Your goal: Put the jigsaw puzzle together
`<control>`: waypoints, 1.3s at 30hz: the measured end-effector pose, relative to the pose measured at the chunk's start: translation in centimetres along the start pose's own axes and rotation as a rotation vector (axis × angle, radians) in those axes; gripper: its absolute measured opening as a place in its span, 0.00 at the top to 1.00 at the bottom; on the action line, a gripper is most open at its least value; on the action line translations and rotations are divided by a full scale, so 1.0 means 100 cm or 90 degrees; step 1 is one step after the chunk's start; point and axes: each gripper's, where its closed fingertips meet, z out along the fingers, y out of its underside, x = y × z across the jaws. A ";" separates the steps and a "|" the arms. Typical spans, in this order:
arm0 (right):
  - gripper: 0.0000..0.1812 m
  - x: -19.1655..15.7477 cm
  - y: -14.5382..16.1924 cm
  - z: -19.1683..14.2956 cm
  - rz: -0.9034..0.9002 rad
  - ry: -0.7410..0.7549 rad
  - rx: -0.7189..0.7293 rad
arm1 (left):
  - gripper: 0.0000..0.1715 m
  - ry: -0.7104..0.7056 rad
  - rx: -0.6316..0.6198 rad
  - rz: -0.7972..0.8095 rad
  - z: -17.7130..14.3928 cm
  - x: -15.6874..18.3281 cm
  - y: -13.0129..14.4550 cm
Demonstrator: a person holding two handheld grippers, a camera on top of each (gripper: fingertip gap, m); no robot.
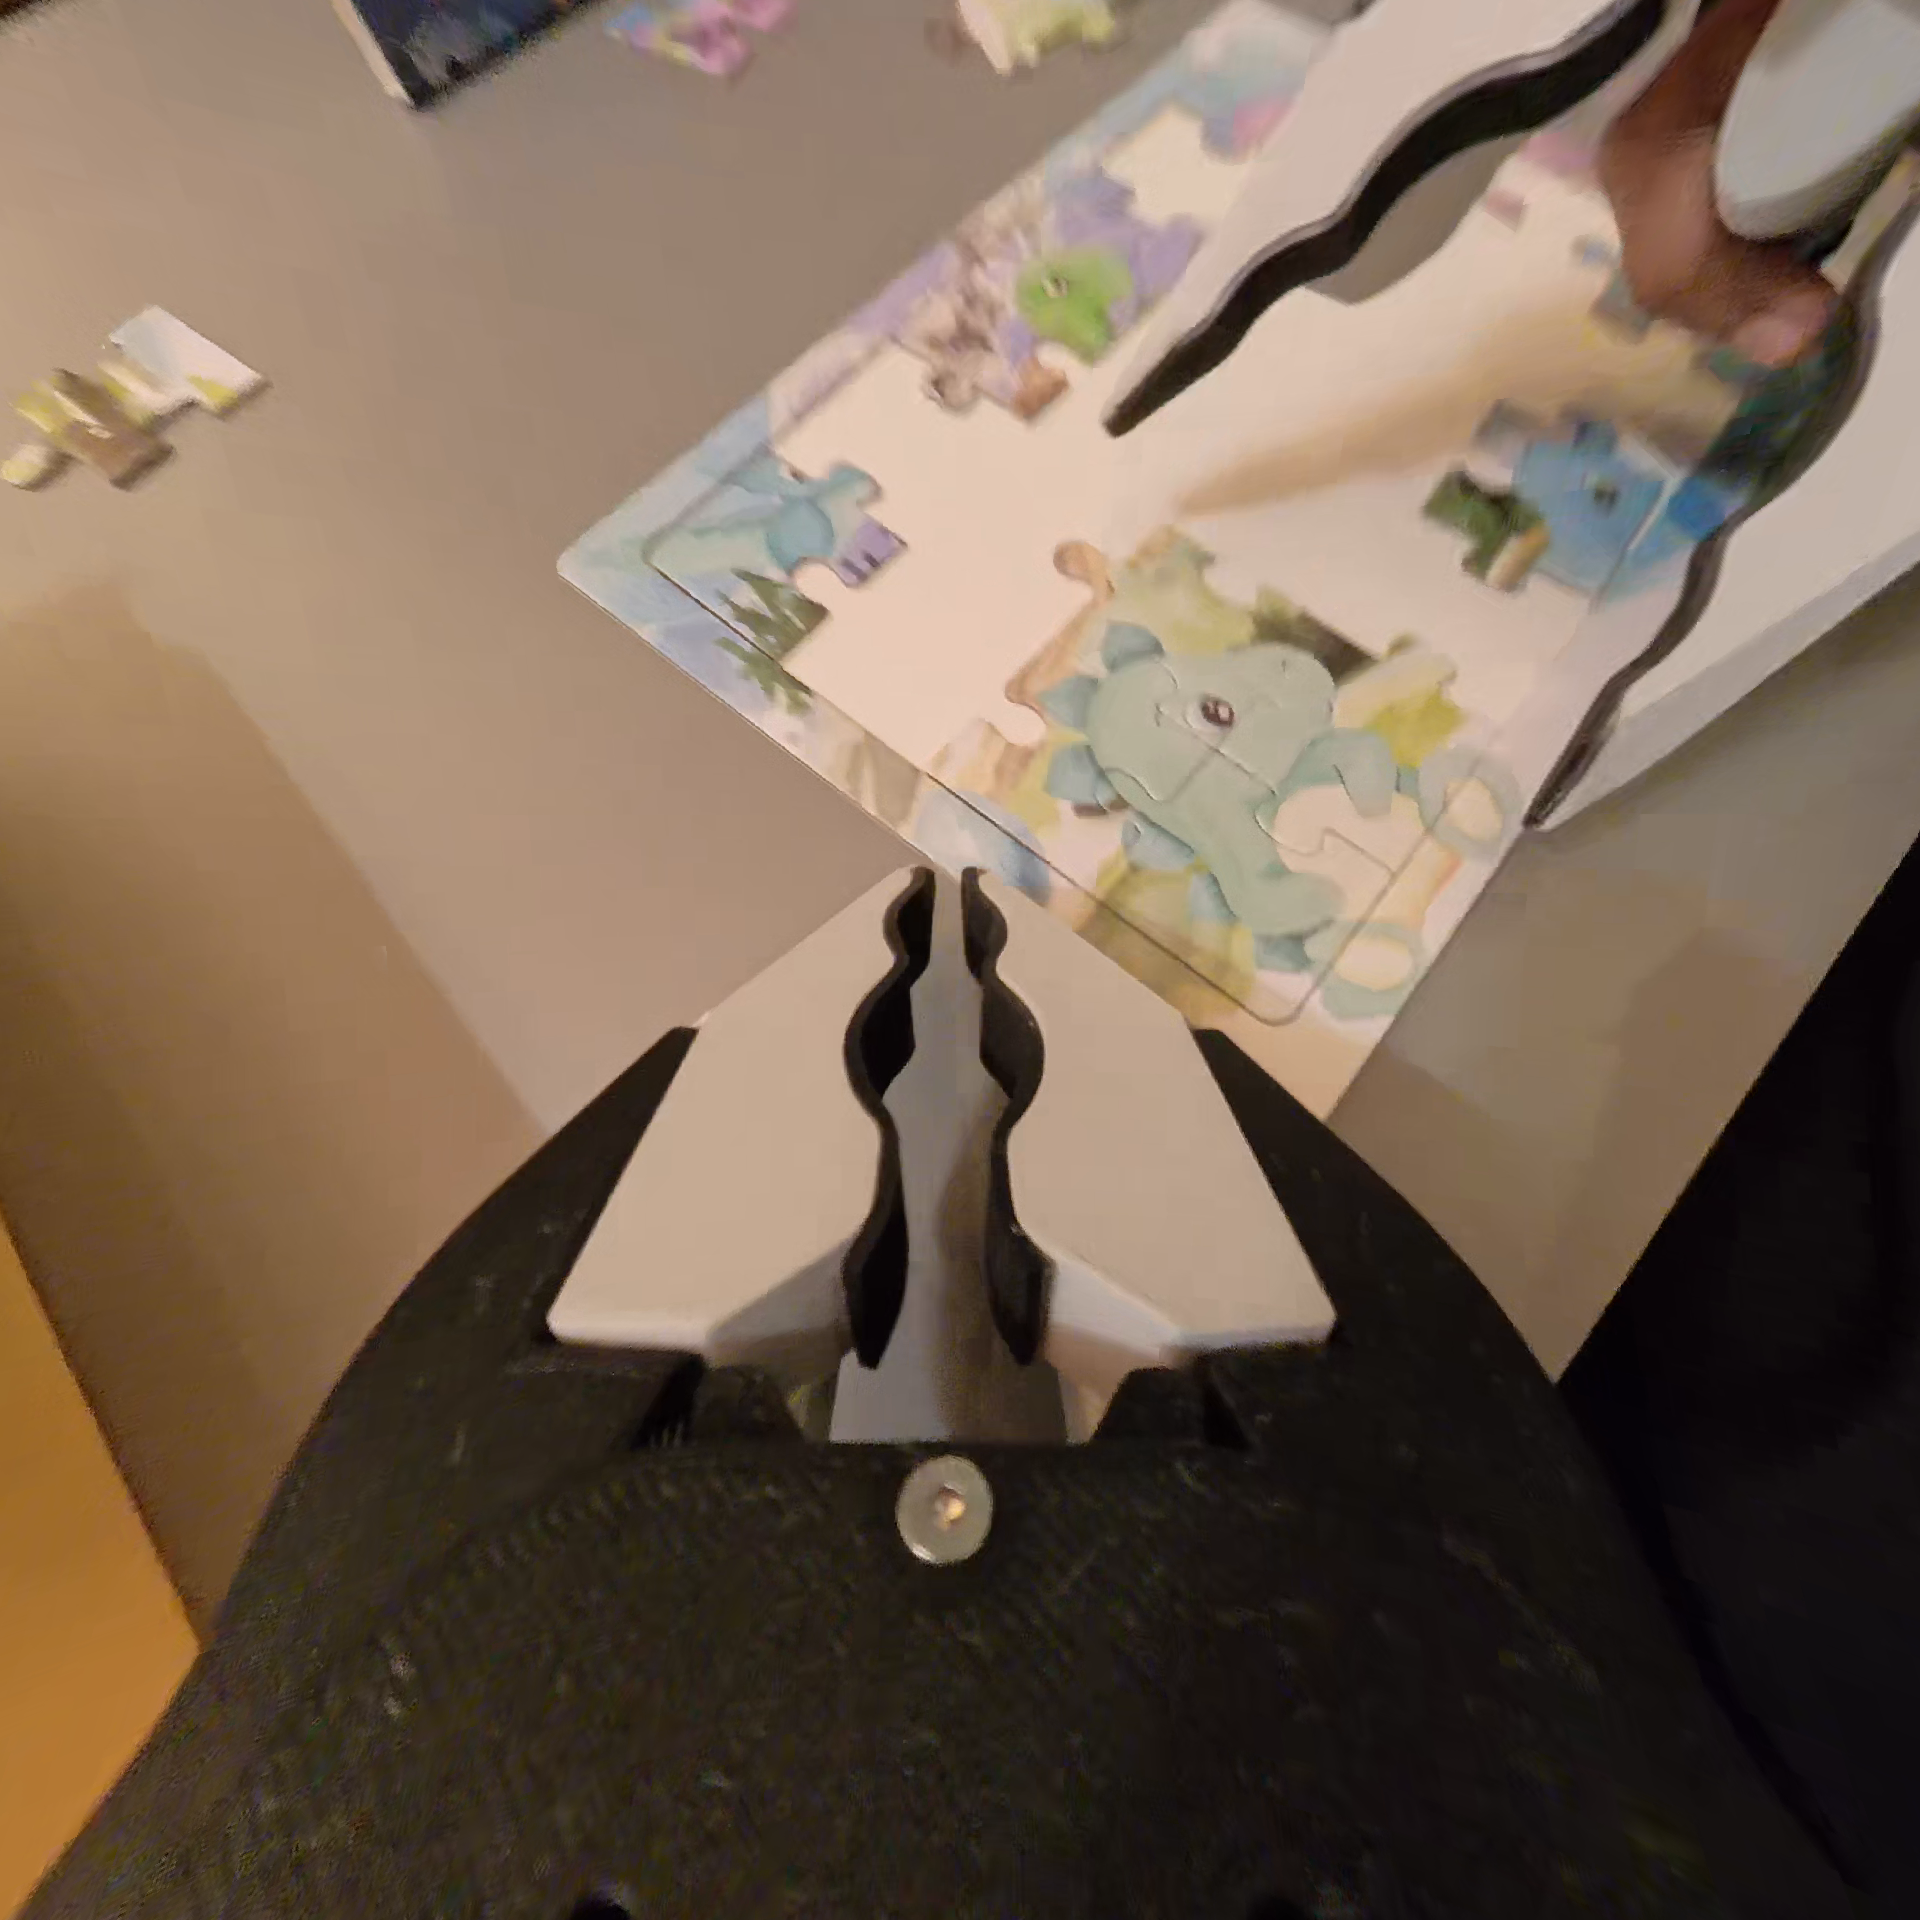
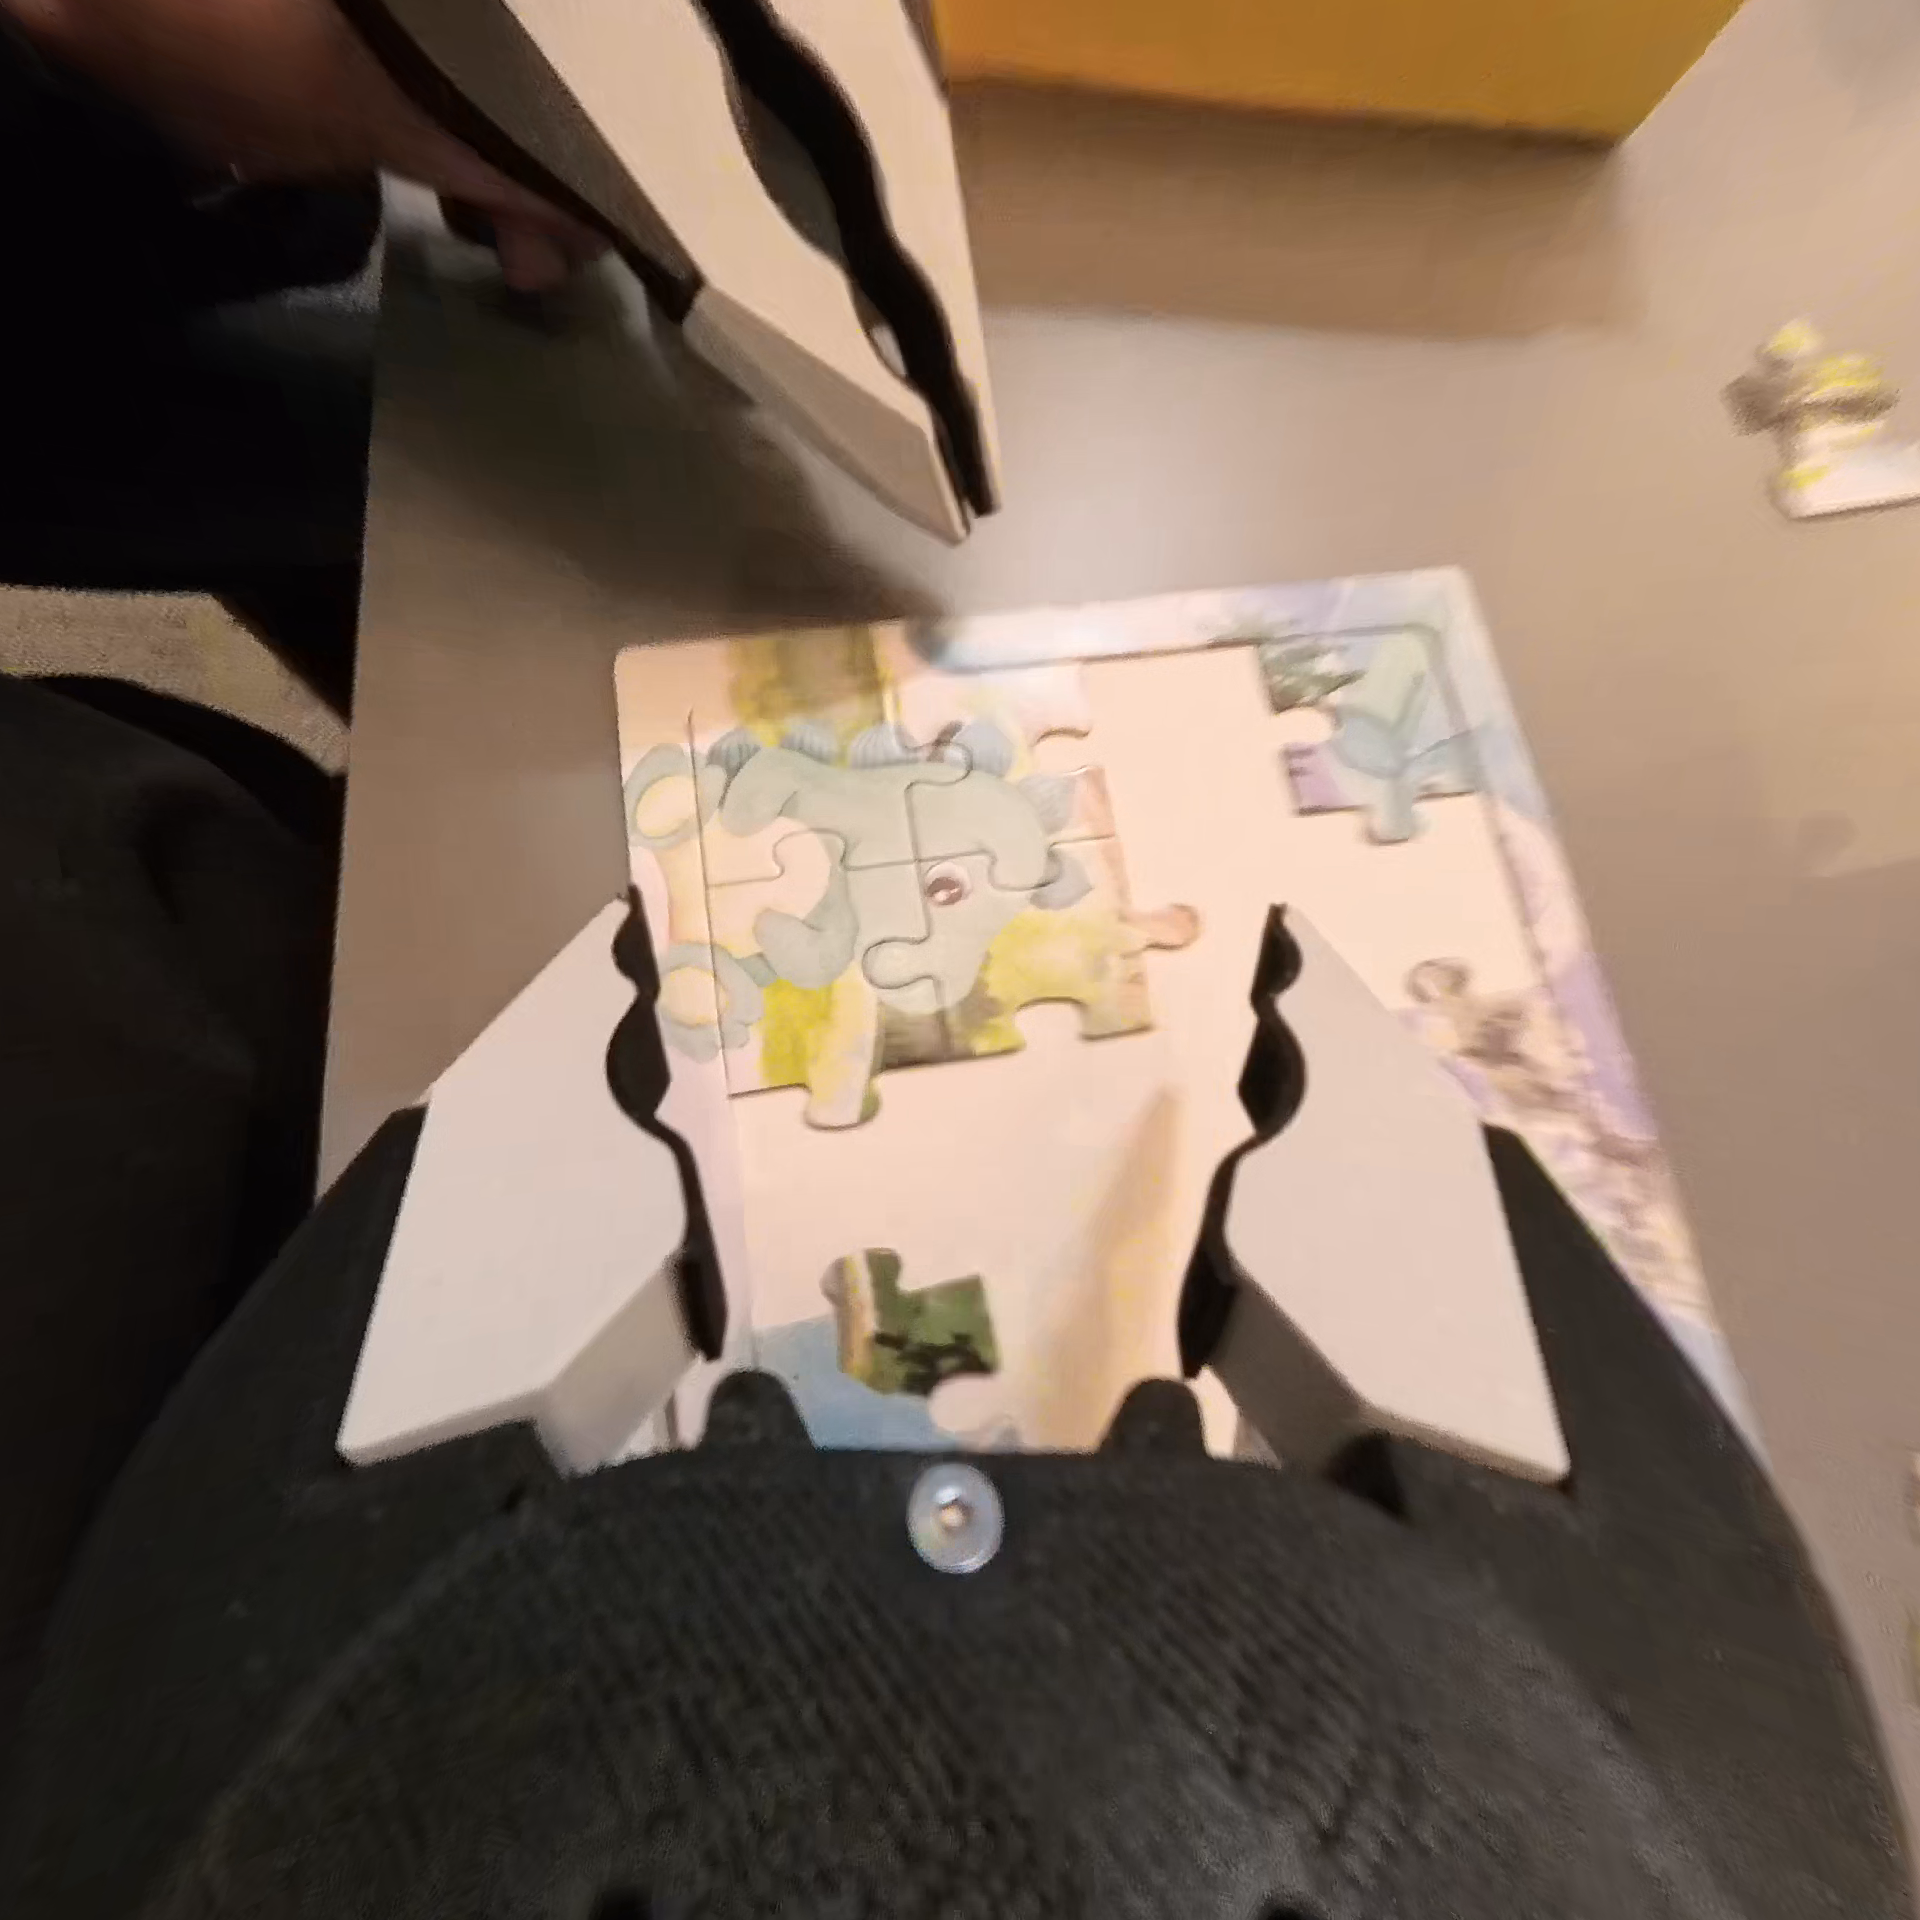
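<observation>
Grey tabletop (image 1: 436, 312) carries the puzzle tray (image 2: 1475, 727), a flat board with a printed border and a pale inner field, lying near the table's edge.

Tray contents:
- Assembled cluster (image 2: 914, 894) of joined pieces showing a teal dinosaur, seated at one end of the tray; in the left wrist view the same cluster (image 1: 1226, 769) lies in the near part of the board.
- Single corner piece (image 2: 1371, 738) with a blue figure, seated in the far right corner in the right wrist view, well apart from the cluster.
- Green-and-blue piece (image 2: 904, 1330) in the near part of the tray, just ahead of the right gripper's base.
- Remaining inner field is uncovered.

Loose pieces:
- Two or more joined pieces (image 1: 135, 400) lie on the table left of the tray, well apart from it.
- Further loose pieces (image 1: 707, 31) and a dark flat object (image 1: 457, 42) lie at the far edge; blur prevents detail.

Left gripper (image 1: 945, 883): fingers pressed together with only a narrow slit between the tips, holding nothing, positioned just beside the tray's near edge.

Right gripper (image 2: 951, 914): jaws spread wide, empty, positioned above the tray with the dinosaur cluster visible between the fingers. A hand (image 1: 1704, 229) grips its handle in the left wrist view
</observation>
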 end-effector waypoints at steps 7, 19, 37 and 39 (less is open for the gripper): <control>0.46 0.088 -0.021 -0.073 -0.063 0.171 0.115 | 0.91 0.039 0.105 -0.045 -0.001 -0.005 -0.076; 0.79 0.156 0.043 -0.089 0.061 0.174 0.163 | 0.87 -0.015 0.117 0.018 0.106 -0.012 -0.176; 0.82 0.161 0.056 -0.079 0.153 0.135 0.157 | 0.91 -0.072 -0.016 -0.062 0.144 -0.036 -0.180; 0.82 0.155 0.052 -0.077 0.146 0.126 0.158 | 0.91 -0.076 -0.019 -0.068 0.148 -0.036 -0.179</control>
